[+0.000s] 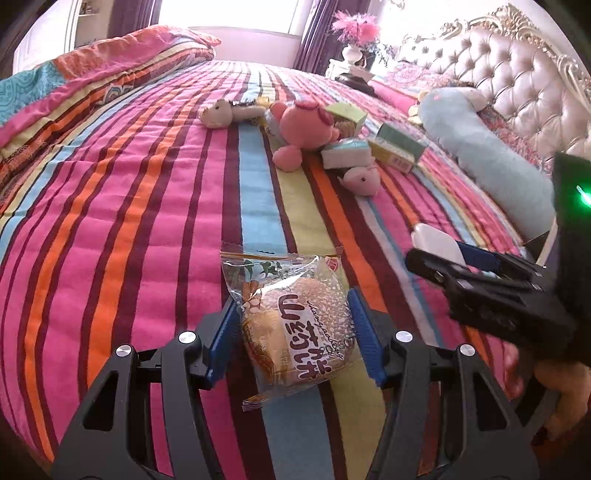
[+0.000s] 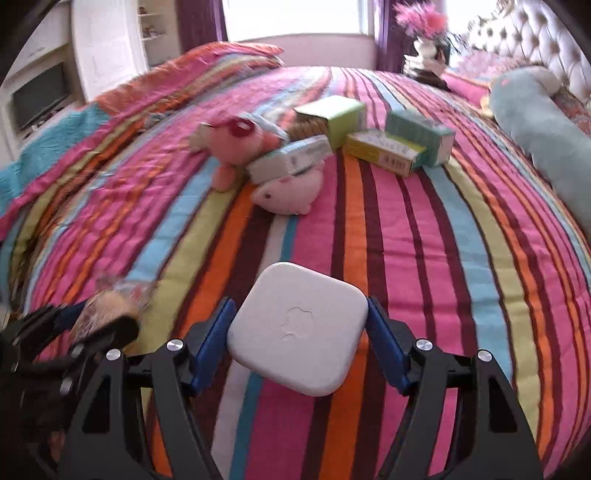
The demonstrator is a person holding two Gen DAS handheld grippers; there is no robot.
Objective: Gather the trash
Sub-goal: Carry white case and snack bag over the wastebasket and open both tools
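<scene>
My left gripper [image 1: 293, 332] is shut on a clear-wrapped snack cake packet [image 1: 295, 325] with Chinese print, held just above the striped bedspread [image 1: 147, 221]. My right gripper [image 2: 301, 339] is shut on a white square case [image 2: 299, 328] with an embossed apple logo. In the left wrist view the right gripper [image 1: 436, 254] shows at the right with the white case [image 1: 436, 240] edge-on. In the right wrist view the left gripper [image 2: 85, 321] and its packet [image 2: 107, 306] show blurred at the lower left.
Several small cartons [image 2: 402, 144] [image 1: 397, 147] and plush toys, pink [image 2: 236, 144] and white [image 2: 291, 192], lie mid-bed. A long blue plush [image 2: 546, 133] lies by the tufted headboard [image 1: 517, 85]. A folded quilt [image 1: 110, 62] sits at the far left, a vase of pink flowers [image 2: 424, 33] beyond.
</scene>
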